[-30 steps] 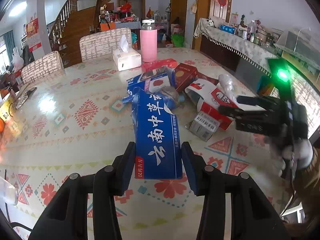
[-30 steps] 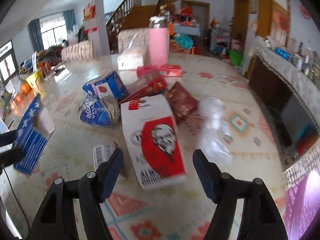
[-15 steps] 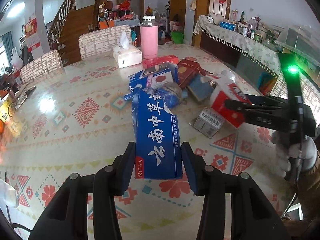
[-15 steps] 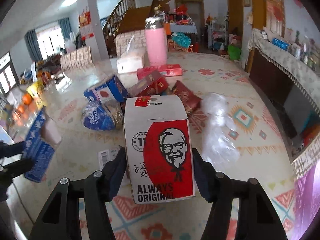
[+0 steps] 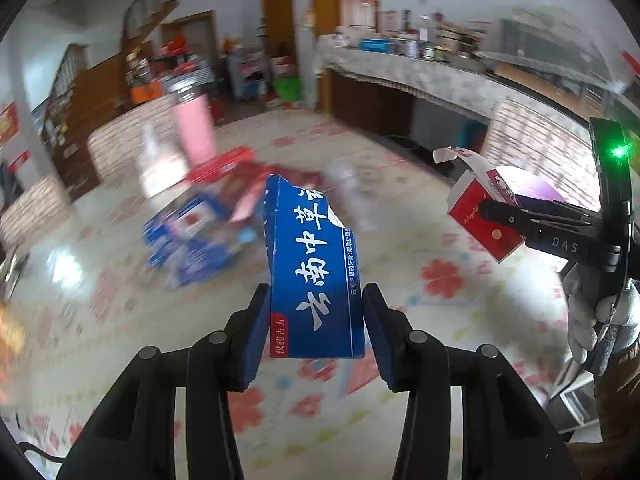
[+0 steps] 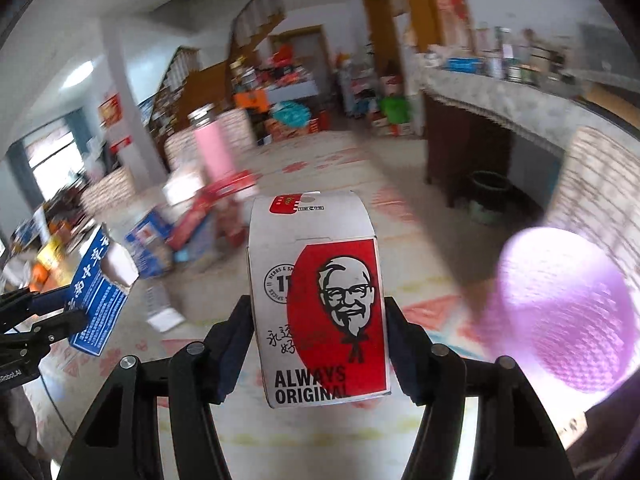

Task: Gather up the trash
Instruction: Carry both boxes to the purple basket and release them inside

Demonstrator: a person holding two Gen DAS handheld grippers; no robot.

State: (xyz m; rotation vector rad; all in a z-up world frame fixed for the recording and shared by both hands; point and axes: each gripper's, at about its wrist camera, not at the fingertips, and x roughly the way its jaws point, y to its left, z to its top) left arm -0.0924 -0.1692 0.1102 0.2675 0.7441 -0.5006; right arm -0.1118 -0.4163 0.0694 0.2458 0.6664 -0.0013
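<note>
My left gripper (image 5: 316, 332) is shut on a blue toothpaste box (image 5: 312, 280) with white Chinese letters, held above the patterned table (image 5: 400, 360). My right gripper (image 6: 320, 344) is shut on a white and red KFC box (image 6: 320, 300), also held in the air. The KFC box shows in the left wrist view (image 5: 480, 208) at the right, in the right gripper (image 5: 504, 216). The blue box shows in the right wrist view (image 6: 96, 300) at the left. A blurred pile of more boxes and wrappers (image 5: 208, 220) lies on the table behind.
A pink bottle (image 5: 194, 128) and a tissue box (image 5: 156, 168) stand at the far side of the table. A purple mesh basket (image 6: 564, 312) is close at the right. A sideboard (image 5: 420, 80) runs along the right wall. Chairs (image 5: 120, 140) stand behind the table.
The right gripper closed on the KFC box and lifted it off the table. Both grippers have swung to the right with their boxes; the purple basket has come into the right wrist view.
</note>
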